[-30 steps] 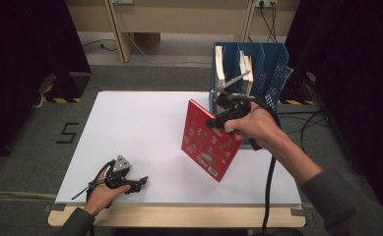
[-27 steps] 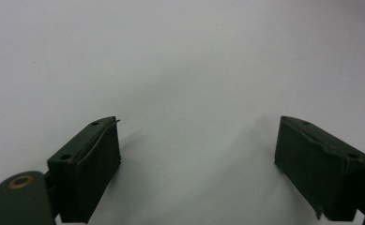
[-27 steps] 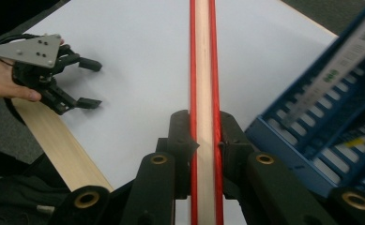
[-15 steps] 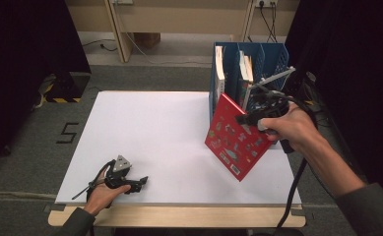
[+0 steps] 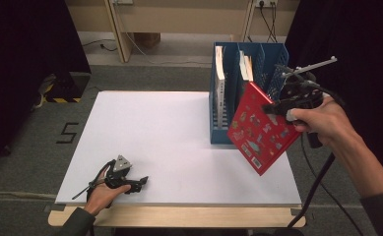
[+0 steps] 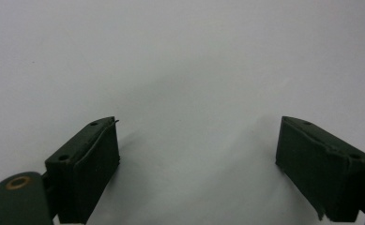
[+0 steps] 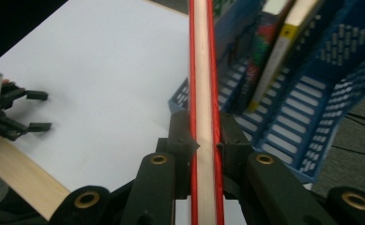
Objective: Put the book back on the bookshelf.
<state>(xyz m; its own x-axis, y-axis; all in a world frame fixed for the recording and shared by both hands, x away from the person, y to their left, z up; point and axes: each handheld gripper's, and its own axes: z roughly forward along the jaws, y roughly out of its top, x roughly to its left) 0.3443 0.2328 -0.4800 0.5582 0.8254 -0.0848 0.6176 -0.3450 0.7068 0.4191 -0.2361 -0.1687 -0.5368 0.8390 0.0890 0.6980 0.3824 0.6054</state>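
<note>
A thin red picture book [image 5: 260, 129] hangs tilted in the air in front of the blue file rack [image 5: 228, 132], with my right gripper [image 5: 277, 106] shut on its upper right edge. In the right gripper view the pads [image 7: 182, 140] press both covers of the red book [image 7: 202, 93], seen edge-on. The blue rack [image 7: 307, 122] holds several upright books behind it. My left gripper [image 5: 140, 183] rests on the white table [image 5: 154, 128] near the front left, jaws wide apart. In the left gripper view nothing lies between its fingers [image 6: 84, 161].
The blue rack stands at the table's back right with several slots, some holding books [image 5: 220, 88]. A wooden strip [image 5: 179, 216] edges the table's front. Grey floor with a cable and a black and yellow block [image 5: 56, 91] lies to the left.
My right gripper has carried the red book to the right and upward, from mid-table to in front of the rack's right part. The left gripper has stayed in place.
</note>
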